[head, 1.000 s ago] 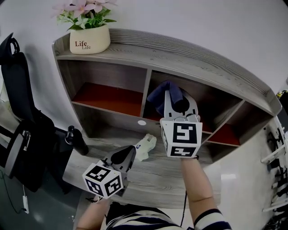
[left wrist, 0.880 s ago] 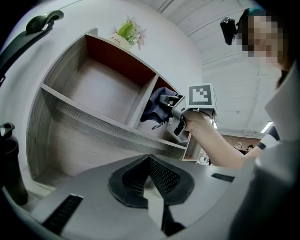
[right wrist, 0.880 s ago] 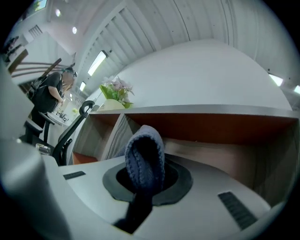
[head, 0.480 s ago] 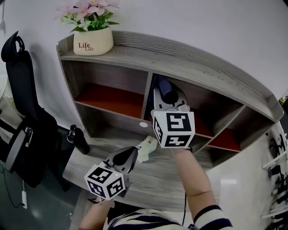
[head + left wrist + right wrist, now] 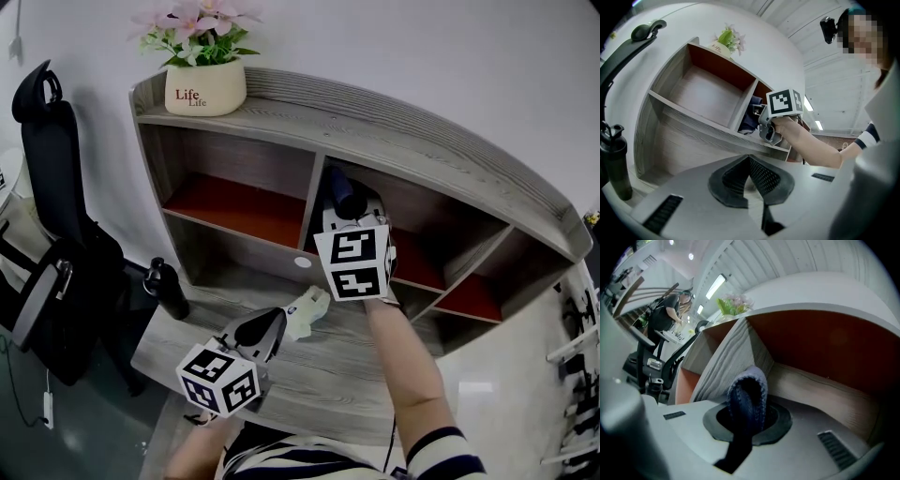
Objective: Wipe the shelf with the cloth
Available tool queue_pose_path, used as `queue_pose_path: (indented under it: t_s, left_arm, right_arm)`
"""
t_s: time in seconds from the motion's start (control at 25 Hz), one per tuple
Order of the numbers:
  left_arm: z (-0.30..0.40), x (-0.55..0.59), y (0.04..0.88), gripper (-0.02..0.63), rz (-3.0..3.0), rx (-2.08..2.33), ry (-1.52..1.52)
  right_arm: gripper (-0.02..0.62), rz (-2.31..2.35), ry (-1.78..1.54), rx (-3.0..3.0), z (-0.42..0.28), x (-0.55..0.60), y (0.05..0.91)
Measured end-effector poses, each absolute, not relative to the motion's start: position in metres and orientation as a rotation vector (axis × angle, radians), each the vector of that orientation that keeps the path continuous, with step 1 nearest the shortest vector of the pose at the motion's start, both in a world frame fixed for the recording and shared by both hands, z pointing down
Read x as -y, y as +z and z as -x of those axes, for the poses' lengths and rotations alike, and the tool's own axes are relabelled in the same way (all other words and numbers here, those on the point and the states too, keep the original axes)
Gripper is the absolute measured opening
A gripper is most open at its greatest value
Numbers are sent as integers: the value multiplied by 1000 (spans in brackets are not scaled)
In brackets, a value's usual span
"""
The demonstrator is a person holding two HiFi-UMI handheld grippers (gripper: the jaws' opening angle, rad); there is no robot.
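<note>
Grey shelf [image 5: 403,131]: right gripper [image 5: 359,211] clamps the cloth [image 5: 339,190] inside the middle bay, wiping seemingly underway; left gripper [image 5: 277,317] closed, empty.

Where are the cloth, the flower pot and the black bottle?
cloth [image 5: 747,392]: right gripper view, its rounded blue fold.
flower pot [image 5: 205,91]: head view, printed front wall.
black bottle [image 5: 171,294]: head view, middle of body.

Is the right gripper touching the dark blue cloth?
Touching. In the right gripper view, the right gripper holds the dark blue cloth pinched between its fingers.
</note>
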State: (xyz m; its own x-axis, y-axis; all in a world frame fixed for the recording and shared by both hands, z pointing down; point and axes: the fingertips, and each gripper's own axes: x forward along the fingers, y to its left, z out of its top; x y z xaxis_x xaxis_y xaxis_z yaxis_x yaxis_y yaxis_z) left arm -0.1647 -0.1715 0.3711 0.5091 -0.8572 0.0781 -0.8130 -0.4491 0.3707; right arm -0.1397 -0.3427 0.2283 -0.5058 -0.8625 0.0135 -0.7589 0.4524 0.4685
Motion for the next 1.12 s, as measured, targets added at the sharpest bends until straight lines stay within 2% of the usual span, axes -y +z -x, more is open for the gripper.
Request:
queue_pose_path:
  t_s: [1.12]
  left_arm:
    - [141, 184, 374, 15, -2422, 1299, -160]
  right_arm:
    - [44, -805, -978, 2008, 148, 315, 316]
